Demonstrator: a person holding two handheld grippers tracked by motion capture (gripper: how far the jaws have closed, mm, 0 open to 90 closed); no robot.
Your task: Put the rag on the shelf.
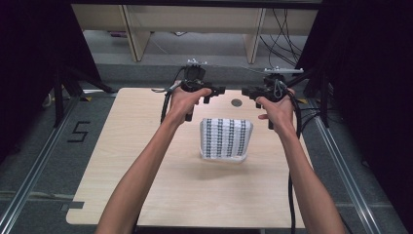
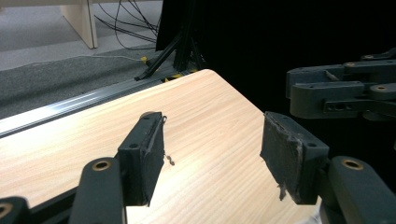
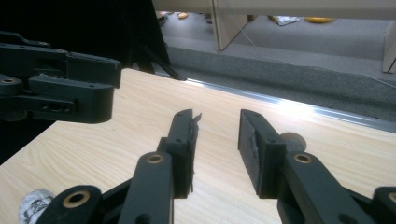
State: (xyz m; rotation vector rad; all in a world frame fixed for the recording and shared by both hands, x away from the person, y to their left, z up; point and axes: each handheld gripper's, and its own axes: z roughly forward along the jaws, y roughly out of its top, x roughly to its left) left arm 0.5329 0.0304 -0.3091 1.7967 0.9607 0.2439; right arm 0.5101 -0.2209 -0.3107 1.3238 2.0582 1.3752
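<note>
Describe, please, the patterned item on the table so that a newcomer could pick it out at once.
Start at the pale wooden table and look to its middle, just nearer the person than the two hand-held grippers. There lies a folded white cloth, roughly square, covered in rows of small black marks. The only other thing on the table is a small dark round spot farther back.

The table (image 1: 146,170) has a light wooden top with rounded corners. A folded cloth (image 1: 226,139) with a black and white pattern lies flat on it, about in the middle between the left and right edges, nearer to the far edge. A small dark round spot (image 1: 236,103) sits near the far edge, just behind the cloth.
</note>
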